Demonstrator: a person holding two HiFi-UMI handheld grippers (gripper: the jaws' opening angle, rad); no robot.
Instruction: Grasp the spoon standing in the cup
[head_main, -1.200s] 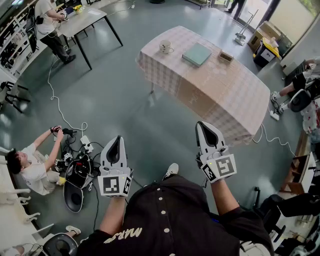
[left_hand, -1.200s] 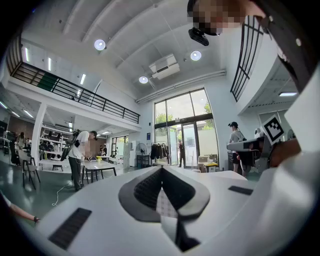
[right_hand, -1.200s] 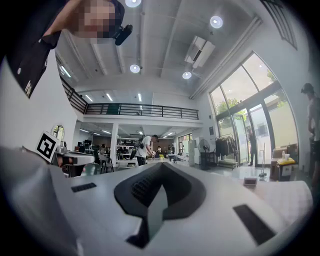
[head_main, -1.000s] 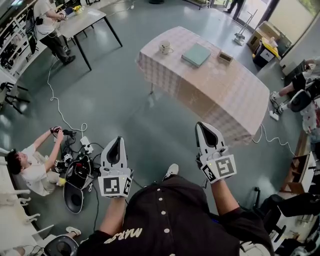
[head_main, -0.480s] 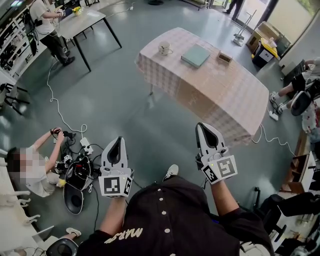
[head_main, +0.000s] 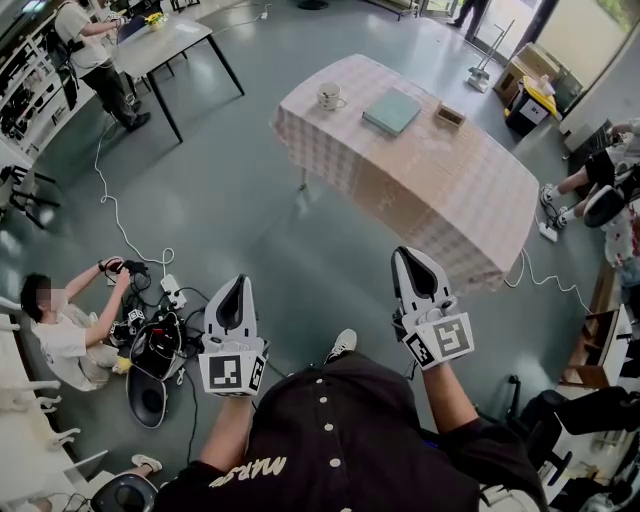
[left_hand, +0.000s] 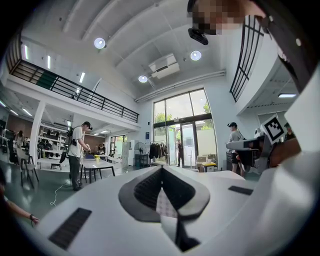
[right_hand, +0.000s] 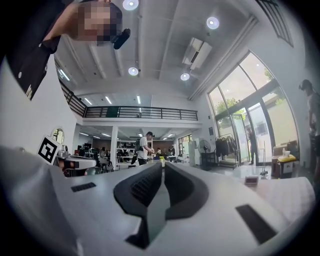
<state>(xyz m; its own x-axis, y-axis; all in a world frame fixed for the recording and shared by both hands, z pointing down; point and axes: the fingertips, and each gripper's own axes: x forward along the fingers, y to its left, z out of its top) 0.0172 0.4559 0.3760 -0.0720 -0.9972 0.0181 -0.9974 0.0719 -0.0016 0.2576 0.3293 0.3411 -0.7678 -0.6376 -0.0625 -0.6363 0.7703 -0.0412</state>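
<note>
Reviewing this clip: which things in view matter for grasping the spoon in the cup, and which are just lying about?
Job in hand:
- white cup on the checked-cloth table; spoon too small to make out
- left gripper and right gripper, both shut and empty

Lying about:
- flat teal box
- small brown box
- black gear on the floor

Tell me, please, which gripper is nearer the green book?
Right. The right gripper hangs short of the table, almost in line with the green book; the left gripper is farther back and leftward.
</note>
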